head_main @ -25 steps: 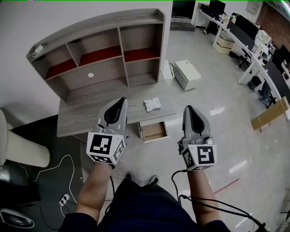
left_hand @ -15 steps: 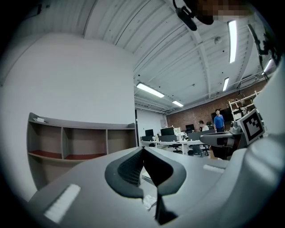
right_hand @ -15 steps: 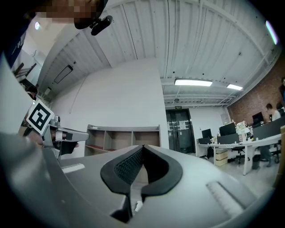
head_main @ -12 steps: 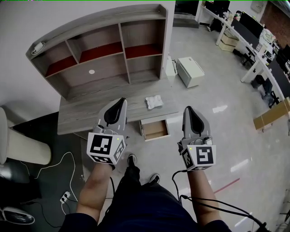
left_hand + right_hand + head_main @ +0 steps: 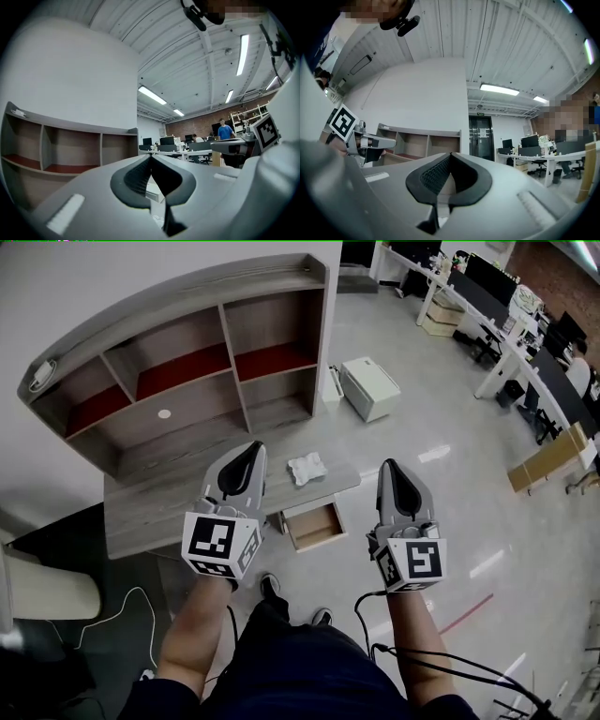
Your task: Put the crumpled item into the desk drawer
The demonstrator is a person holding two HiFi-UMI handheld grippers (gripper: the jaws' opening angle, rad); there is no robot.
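Observation:
A crumpled white item (image 5: 307, 468) lies on the grey desk (image 5: 159, 502) near its right end. Below that end an open drawer (image 5: 315, 526) sticks out toward me, showing a bare wooden bottom. My left gripper (image 5: 246, 447) is held above the desk, left of the crumpled item, jaws shut with nothing in them. My right gripper (image 5: 391, 466) hangs over the floor to the right of the drawer, also shut and empty. In both gripper views, left gripper (image 5: 150, 157) and right gripper (image 5: 450, 155), the jaw tips meet.
A hutch (image 5: 187, 362) with several open compartments stands at the back of the desk against a white wall. A white box (image 5: 368, 388) sits on the floor behind the desk's right end. Office desks with monitors (image 5: 487, 306) line the far right. Cables (image 5: 122, 606) trail on the dark mat at left.
The view has shifted: the desk and drawer have slid left and slightly down in the head view. Both grippers keep their places and stay shut.

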